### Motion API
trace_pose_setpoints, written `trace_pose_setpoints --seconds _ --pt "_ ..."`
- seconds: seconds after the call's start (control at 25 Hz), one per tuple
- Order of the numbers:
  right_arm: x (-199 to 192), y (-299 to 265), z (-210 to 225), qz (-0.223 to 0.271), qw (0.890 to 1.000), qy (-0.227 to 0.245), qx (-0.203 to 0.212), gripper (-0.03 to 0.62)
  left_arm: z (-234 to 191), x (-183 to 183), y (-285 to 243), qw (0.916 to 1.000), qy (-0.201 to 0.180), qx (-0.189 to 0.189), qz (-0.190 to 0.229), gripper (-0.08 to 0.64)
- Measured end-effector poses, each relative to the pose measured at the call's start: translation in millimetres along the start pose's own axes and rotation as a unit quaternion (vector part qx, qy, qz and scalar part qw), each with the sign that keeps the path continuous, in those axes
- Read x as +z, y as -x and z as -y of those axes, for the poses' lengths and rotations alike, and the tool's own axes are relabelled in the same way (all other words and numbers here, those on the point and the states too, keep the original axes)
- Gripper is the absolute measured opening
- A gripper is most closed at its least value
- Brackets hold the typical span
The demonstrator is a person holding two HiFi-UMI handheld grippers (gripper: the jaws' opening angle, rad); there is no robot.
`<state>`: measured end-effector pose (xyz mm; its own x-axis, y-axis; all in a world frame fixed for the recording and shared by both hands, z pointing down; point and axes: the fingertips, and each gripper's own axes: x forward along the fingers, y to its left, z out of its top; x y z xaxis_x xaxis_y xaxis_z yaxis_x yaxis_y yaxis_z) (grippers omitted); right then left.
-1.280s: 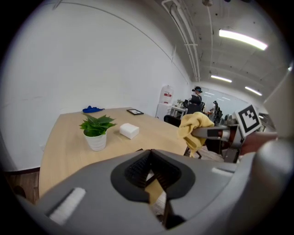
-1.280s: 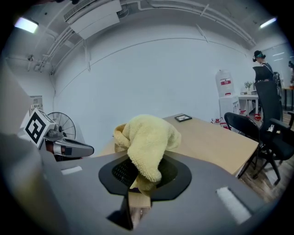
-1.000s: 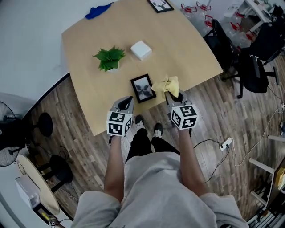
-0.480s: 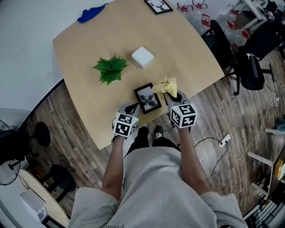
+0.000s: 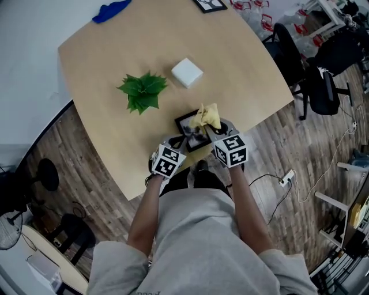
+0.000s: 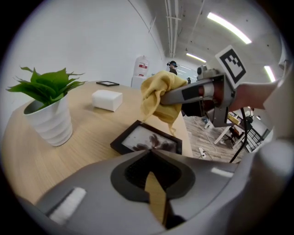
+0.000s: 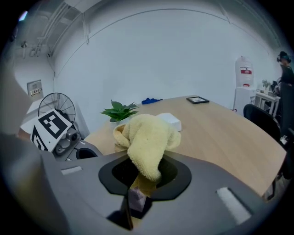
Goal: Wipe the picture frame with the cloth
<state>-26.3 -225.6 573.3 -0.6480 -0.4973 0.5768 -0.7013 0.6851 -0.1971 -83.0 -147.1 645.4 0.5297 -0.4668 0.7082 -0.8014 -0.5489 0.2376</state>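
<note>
A small black picture frame [image 5: 189, 128] lies flat near the table's front edge, with a dark plant print [image 6: 148, 139] behind its glass. My right gripper [image 5: 212, 128] is shut on a bunched yellow cloth [image 5: 206, 116], which hangs over the frame's right side. In the left gripper view the cloth [image 6: 159, 97] hovers just above the frame; whether they touch I cannot tell. The cloth [image 7: 148, 137] fills the right gripper's [image 7: 137, 195] jaws. My left gripper [image 5: 174, 143] is shut and holds nothing, just short of the frame's near edge, also seen as [image 6: 154, 186].
A potted green plant [image 5: 142, 92] in a white pot [image 6: 49, 120] stands left of the frame. A white box [image 5: 187, 72] sits behind it. At the far edge lie a second frame [image 5: 209, 5] and a blue cloth [image 5: 112, 10]. Office chairs [image 5: 314, 78] stand to the right.
Both grippers moved forward over the table. The cloth went from beside the frame's right edge to over it, and the left gripper closed in on the frame's near edge.
</note>
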Motion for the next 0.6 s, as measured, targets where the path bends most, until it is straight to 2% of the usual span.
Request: trace_pose_setpoints --seconds 0.2,0.4,0.6 --pt "9 -22 -12 0.000 1.000 0.020 0.023 0.060 4 -14 -12 0.9994 -0.023 -0.018 -0.021 0.052" --pt "16 -41 -30 -0.003 0.997 0.046 0.068 0.060 7 -17 -16 0.9976 -0.057 -0.010 -0.038 0.052" --pt "10 -58 -51 -0.023 0.991 0.075 0.107 0.059 7 -18 -17 0.9967 -0.064 -0.019 -0.047 0.052"
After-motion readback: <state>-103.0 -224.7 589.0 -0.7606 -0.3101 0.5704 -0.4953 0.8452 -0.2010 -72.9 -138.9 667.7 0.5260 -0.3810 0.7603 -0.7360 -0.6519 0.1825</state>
